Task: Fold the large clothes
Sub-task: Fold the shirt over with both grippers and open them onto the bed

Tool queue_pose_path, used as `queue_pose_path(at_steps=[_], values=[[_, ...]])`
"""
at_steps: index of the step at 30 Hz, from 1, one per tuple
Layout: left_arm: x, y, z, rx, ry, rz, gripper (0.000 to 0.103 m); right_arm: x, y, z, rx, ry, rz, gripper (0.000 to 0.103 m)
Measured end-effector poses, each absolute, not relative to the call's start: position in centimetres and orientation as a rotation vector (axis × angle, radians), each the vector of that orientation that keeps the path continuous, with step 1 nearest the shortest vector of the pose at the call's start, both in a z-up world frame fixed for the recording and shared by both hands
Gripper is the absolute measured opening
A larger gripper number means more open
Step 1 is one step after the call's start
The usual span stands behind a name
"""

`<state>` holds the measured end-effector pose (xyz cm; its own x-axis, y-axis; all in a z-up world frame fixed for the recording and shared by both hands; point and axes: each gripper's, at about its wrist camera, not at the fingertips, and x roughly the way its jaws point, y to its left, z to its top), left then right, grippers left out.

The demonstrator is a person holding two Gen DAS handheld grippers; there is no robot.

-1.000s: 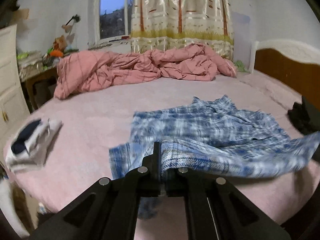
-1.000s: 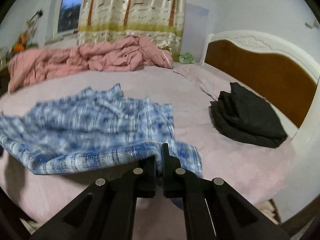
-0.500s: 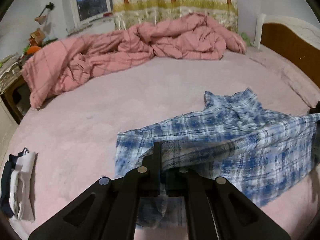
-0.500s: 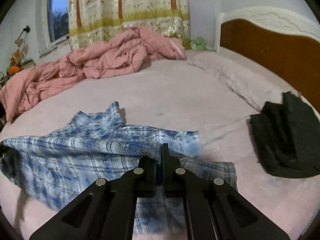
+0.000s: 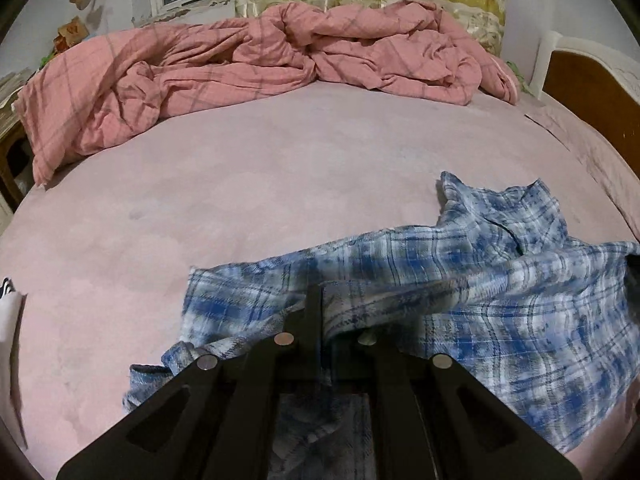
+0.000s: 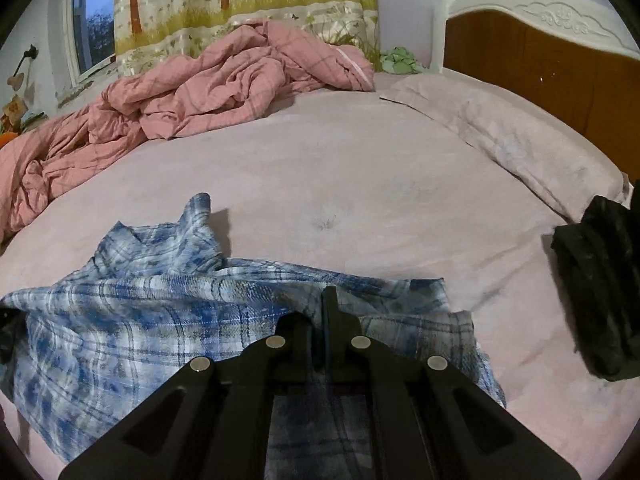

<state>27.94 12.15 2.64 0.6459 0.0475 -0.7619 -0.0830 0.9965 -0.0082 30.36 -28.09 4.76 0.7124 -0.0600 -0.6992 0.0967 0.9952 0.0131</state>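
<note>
A blue and white plaid shirt (image 5: 500, 280) lies half spread on the pink bed sheet (image 5: 260, 200), its collar end farthest from me. My left gripper (image 5: 320, 300) is shut on the shirt's near left edge, with cloth draped over its right finger. In the right wrist view the same shirt (image 6: 140, 312) stretches to the left, and my right gripper (image 6: 323, 300) is shut on its near right edge. The held edge hangs slack between the two grippers, slightly above the sheet.
A crumpled pink quilt (image 5: 260, 52) is heaped along the far side of the bed. A folded black garment (image 6: 596, 288) lies at the right by the wooden headboard (image 6: 540, 60), a pillow (image 6: 500, 132) beside it. A white and dark folded item (image 5: 8, 308) sits at the left edge.
Both grippers have carried the shirt's edge forward over the bed and lower. The shirt now lies flatter and more spread, and the quilt looms closer.
</note>
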Motion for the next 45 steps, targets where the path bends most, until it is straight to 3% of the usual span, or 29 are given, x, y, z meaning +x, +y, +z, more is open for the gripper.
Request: queue_pose_path(at_steps=[4,5,7,8,9,10,11,12,13,23,28,33,37,45], values=[[27.9,11.9,2.3,-0.007,0.844,0.114,0.017,30.9,-27.8,4.0,0.027,0.767,-0.091,0.003],[27.6,11.7,2.4,0.019,0.828,0.120,0.025,31.0,-27.7,3.9,0.017,0.773,-0.093,0.003],[26.9,11.4,3.0,0.082,0.784,0.144,0.062,31.0,-27.6,3.8,0.004,0.786,-0.087,0.014],[26.5,11.4,3.5,0.101,0.755,0.152,0.092,30.8,-27.7,3.8,0.004,0.789,-0.088,0.018],[25.8,11.5,4.3,0.105,0.710,0.157,0.100,30.7,-27.8,4.0,0.007,0.790,-0.091,0.032],[25.3,11.7,4.9,0.104,0.676,0.161,0.100,30.3,-28.0,4.4,0.015,0.783,-0.098,0.056],[24.8,11.7,5.6,0.110,0.647,0.161,0.100,30.1,-28.1,4.8,0.021,0.771,-0.104,0.072],[24.3,11.7,6.2,0.122,0.631,0.150,0.100,29.5,-28.4,5.5,0.033,0.740,-0.115,0.096],[24.1,11.9,6.7,0.118,0.629,0.136,0.100,28.7,-28.8,6.2,0.043,0.702,-0.129,0.103],[17.7,15.9,11.2,-0.105,0.530,0.067,0.103,22.1,-31.6,11.4,0.099,0.605,-0.117,0.103],[12.9,14.3,9.6,-0.062,0.506,0.042,0.103,18.3,-32.1,12.3,0.131,0.554,-0.110,0.103],[12.5,12.5,7.2,-0.167,0.614,-0.073,0.103,17.4,-31.2,10.8,0.160,0.615,-0.050,0.103],[14.0,9.4,5.9,-0.076,0.687,-0.120,0.103,17.8,-29.3,8.9,0.130,0.706,0.014,0.103],[19.0,7.0,1.5,-0.115,0.855,-0.163,0.103,20.9,-24.2,4.3,-0.063,0.776,0.053,0.103]])
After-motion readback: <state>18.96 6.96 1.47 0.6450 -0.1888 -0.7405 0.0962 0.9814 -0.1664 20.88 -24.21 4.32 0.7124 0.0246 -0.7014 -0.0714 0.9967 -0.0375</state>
